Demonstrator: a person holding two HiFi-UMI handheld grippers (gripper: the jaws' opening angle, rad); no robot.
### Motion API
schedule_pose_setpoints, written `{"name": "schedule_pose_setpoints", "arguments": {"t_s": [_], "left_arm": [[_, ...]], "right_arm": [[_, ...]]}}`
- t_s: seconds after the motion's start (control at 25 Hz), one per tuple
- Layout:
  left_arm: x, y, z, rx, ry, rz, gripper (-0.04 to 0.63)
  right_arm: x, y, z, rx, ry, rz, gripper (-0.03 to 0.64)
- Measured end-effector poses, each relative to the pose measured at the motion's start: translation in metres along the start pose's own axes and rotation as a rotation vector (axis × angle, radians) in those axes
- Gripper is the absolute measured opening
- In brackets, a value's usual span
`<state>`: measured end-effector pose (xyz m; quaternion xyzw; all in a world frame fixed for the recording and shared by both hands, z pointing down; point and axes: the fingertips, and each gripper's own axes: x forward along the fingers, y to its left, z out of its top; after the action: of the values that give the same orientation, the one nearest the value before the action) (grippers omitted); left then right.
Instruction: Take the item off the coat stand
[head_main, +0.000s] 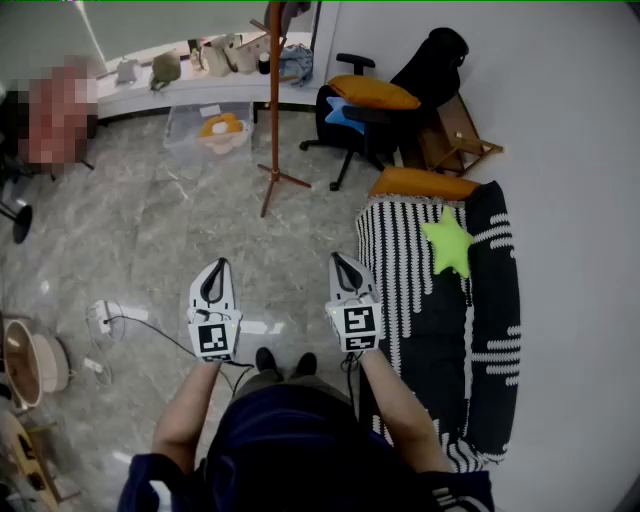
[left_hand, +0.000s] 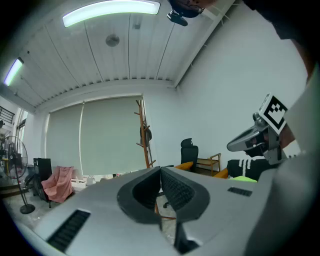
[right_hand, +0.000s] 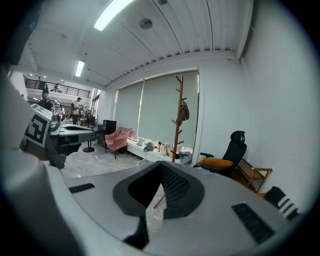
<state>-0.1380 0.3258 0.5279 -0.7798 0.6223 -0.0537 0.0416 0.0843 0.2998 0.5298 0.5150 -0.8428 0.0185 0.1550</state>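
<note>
A tall wooden coat stand rises from the marble floor some way ahead of me. A small dark item hangs on its upper pegs; in the left gripper view the dark item shows on the coat stand too. My left gripper and right gripper are held side by side in front of my body, both pointing toward the stand and well short of it. Each has its jaws together with nothing between them, as the left gripper and right gripper views show.
A black office chair with an orange cushion stands right of the stand. A striped sofa with a green star pillow runs along my right. A clear plastic box sits by the window ledge. A cable lies on the floor at left.
</note>
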Motion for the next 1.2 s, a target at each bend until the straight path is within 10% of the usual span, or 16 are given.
{"name": "schedule_pose_setpoints", "arguments": {"t_s": [1.2], "left_arm": [[-0.0048,-0.0006,0.0030,-0.007,0.003,-0.008,0.025]], "right_arm": [[-0.0014,0.0008,0.0050,-0.035,-0.046,0.014,0.020]]}}
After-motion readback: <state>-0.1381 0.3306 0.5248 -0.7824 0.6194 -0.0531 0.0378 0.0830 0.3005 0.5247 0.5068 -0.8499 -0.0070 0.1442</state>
